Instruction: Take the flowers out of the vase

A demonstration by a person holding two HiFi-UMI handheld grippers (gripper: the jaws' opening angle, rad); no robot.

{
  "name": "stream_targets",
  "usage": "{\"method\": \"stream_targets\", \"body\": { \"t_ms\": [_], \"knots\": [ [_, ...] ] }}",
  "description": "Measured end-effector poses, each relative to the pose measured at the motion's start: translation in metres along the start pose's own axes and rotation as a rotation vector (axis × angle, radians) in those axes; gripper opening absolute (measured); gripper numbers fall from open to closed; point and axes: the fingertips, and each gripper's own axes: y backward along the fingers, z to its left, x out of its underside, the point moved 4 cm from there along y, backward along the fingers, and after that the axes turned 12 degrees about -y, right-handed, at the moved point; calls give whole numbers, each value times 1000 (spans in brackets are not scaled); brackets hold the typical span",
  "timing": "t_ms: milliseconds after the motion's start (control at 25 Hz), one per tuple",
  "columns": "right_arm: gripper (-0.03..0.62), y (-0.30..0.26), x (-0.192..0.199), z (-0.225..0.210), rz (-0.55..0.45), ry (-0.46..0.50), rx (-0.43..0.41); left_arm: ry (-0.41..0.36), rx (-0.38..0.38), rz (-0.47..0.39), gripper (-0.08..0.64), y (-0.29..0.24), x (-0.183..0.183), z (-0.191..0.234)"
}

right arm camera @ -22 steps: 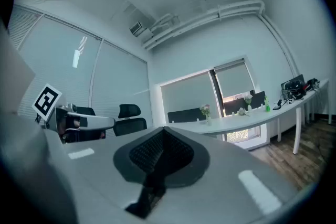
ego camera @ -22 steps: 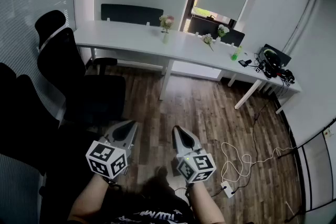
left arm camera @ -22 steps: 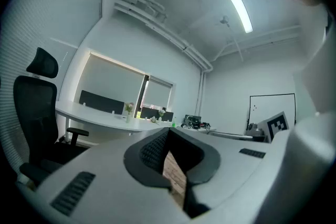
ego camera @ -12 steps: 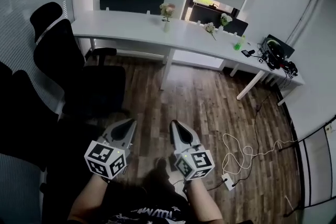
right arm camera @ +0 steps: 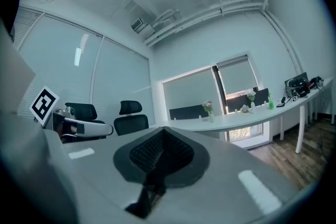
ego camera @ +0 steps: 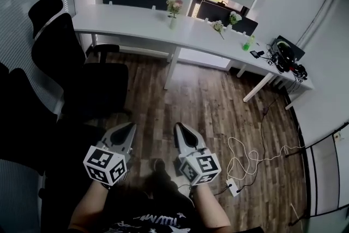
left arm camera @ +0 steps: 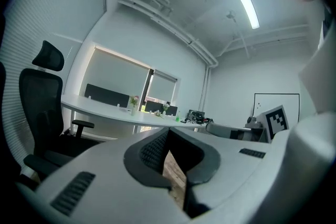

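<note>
A small white vase [ego camera: 173,22] with pink flowers [ego camera: 174,6] stands on the long white desk [ego camera: 131,24] far across the room. It also shows tiny in the left gripper view as the vase [left arm camera: 133,109] and in the right gripper view as the vase [right arm camera: 210,117]. A second small vase of flowers [ego camera: 233,18] stands further right, with loose flowers [ego camera: 218,26] lying beside it. My left gripper [ego camera: 130,127] and right gripper [ego camera: 179,127] hang side by side over the wooden floor, far from the desk. Both are shut and hold nothing.
Black office chairs [ego camera: 82,73] stand at the left between me and the desk. A green bottle [ego camera: 249,42] and dark equipment [ego camera: 286,57] sit at the desk's right end. A white cable and a power strip [ego camera: 233,188] lie on the floor at the right.
The desk and vase have slid slightly up in the head view. Both grippers stay shut and side by side, drifting a little to the left.
</note>
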Motion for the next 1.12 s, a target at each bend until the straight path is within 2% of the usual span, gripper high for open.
{"method": "stream_targets", "body": {
  "t_ms": [160,240,560,1120],
  "knots": [
    [2,-8,-3,-13,-44,-32,19,3,-13,9,8,-10,3,11],
    [2,-15,-4,-20,-46,-18,16,6,-17,17,8,-17,5,14],
    [2,-64,-9,-69,-41,-71,42,-5,-37,37,8,-66,5,42],
    [2,-204,-62,-172,-26,-71,19,-17,-54,50,8,-221,-26,106]
  ]
}}
